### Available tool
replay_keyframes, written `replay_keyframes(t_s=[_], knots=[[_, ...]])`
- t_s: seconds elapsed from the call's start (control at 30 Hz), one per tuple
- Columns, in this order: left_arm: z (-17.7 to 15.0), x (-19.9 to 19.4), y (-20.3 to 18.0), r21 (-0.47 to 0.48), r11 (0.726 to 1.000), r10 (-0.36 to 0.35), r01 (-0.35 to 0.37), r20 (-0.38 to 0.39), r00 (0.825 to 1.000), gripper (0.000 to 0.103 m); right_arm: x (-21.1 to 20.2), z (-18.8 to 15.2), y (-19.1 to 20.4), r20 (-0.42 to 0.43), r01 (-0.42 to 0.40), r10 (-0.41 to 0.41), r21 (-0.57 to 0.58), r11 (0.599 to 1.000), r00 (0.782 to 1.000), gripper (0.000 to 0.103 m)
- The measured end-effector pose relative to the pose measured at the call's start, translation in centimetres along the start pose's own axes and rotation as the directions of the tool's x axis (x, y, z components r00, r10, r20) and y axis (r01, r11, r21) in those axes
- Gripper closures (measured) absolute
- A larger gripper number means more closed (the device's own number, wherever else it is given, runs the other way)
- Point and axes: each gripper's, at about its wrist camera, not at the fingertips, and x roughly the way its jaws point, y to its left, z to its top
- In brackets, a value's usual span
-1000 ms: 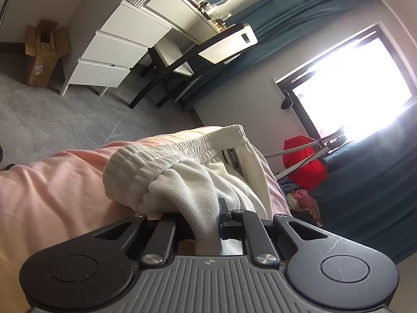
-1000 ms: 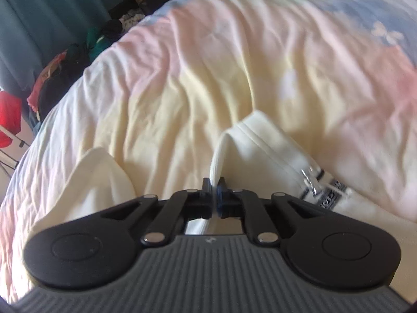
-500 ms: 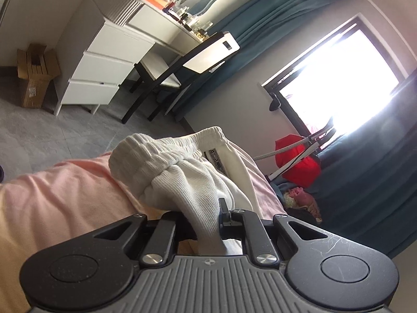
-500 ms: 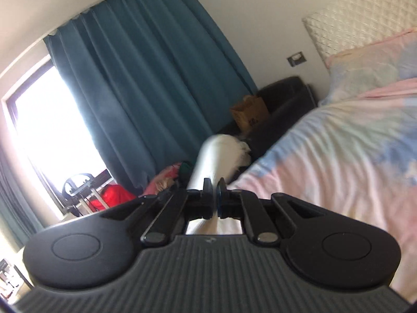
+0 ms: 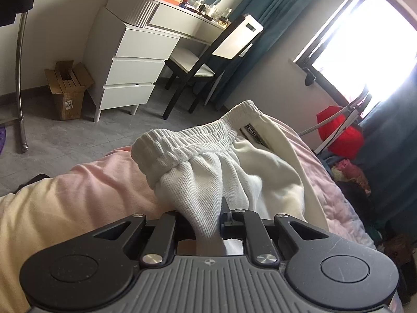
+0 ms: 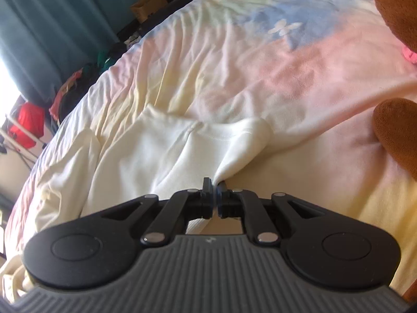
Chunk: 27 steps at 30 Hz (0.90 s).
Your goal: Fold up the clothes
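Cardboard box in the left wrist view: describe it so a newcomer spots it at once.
Start at the white three-drawer dresser against the wall. On the grey floor at its left stands the open brown cardboard box, flaps up, with a small white label on its side. It is the only box beside the drawers.

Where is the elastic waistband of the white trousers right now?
In the left wrist view the waistband is bunched mid-frame on the pink bedcover, just beyond the left claw, with the white dresser behind.
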Motion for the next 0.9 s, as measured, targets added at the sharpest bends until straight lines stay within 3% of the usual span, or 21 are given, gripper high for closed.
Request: replay_keyframes(t_s=[0.07, 0.1, 0.13, 0.17, 0.2, 0.23, 0.37, 0.43, 0.5, 0.6, 0.77, 0.83, 0.9], knots=[[0.0, -0.1, -0.5, 0.033, 0.999, 0.019, -0.019, 0.003, 1.000, 0.084, -0.4, -0.2, -0.3, 0.006, 0.006, -0.006, -0.003, 1.000, 1.000, 0.090], [-0.1, -0.2, -0.8, 0.051, 0.998, 0.032, -0.032, 0.003, 0.999, 0.076, -0.7, -0.3, -0.5, 0.023, 0.021, -0.021, -0.008, 1.000, 1.000, 0.082], [-0.2, -0.3, -1.1, 0.069, 0.997, 0.045, -0.046, 0.004, 0.999, 0.058, -1.1, -0.4, -0.7, 0.040, 0.035, -0.035, -0.012, 0.999, 0.999, 0.063], [-0.3, -0.3, -1.4, 0.087, 0.994, 0.059, -0.059, 0.006, 0.998, 0.047, -1.4, -0.6, -0.9, 0.057, 0.050, -0.049, -0.016, 0.999, 0.997, 0.049], [-0.5, -0.5, -1.8, 0.108, 0.991, 0.074, -0.074, 0.011, 0.997, 0.033, -1.9, -0.5, -0.8, 0.090, 0.060, -0.057, -0.029, 0.998, 0.994, 0.018], [-0.7, -0.7, -2.2, 0.131, 0.987, 0.086, -0.088, 0.021, 0.996, 0.025, -2.4, -0.4, -0.6, 0.134, 0.066, -0.060, -0.046, 0.997, 0.989, 0.005], [-1.9, -2.1, -4.2, 0.231, 0.961, 0.128, -0.152, 0.116, 0.985, 0.014, -3.8, 0.7, 1.3, 0.249, 0.070, -0.039, -0.116, 0.991, 0.968, 0.007], [-2.6, -3.0, -5.2, 0.284, 0.940, 0.138, -0.190, 0.195, 0.971, 0.004, -4.3, 1.6, 3.4, 0.280, 0.051, -0.009, -0.140, 0.989, 0.960, 0.007], [-3.3, -3.9, -6.2, 0.326, 0.921, 0.124, -0.213, 0.272, 0.954, 0.002, -4.5, 2.4, 6.1, 0.303, 0.006, 0.043, -0.159, 0.987, 0.952, 0.007], [-4.2, -4.7, -7.6, 0.368, 0.909, 0.067, -0.194, 0.332, 0.941, 0.000, -3.7, 3.5, 10.5, 0.258, -0.125, 0.158, -0.142, 0.982, 0.953, 0.007], [-6.2, -3.2, -9.3, 0.444, 0.892, -0.038, -0.089, 0.268, 0.963, 0.000, 3.0, 2.5, 17.2, 0.085, -0.269, 0.269, -0.012, 0.963, 0.959, 0.008], [-7.3, -2.3, -10.1, 0.479, 0.874, -0.044, -0.083, 0.248, 0.968, 0.000, 6.4, 1.2, 18.4, 0.034, -0.277, 0.275, 0.038, 0.960, 0.961, 0.008], [-8.6, -1.2, -10.8, 0.516, 0.853, -0.048, -0.079, 0.228, 0.972, 0.000, 9.1, -0.1, 19.0, 0.005, -0.241, 0.241, 0.009, 0.970, 0.970, 0.010]])
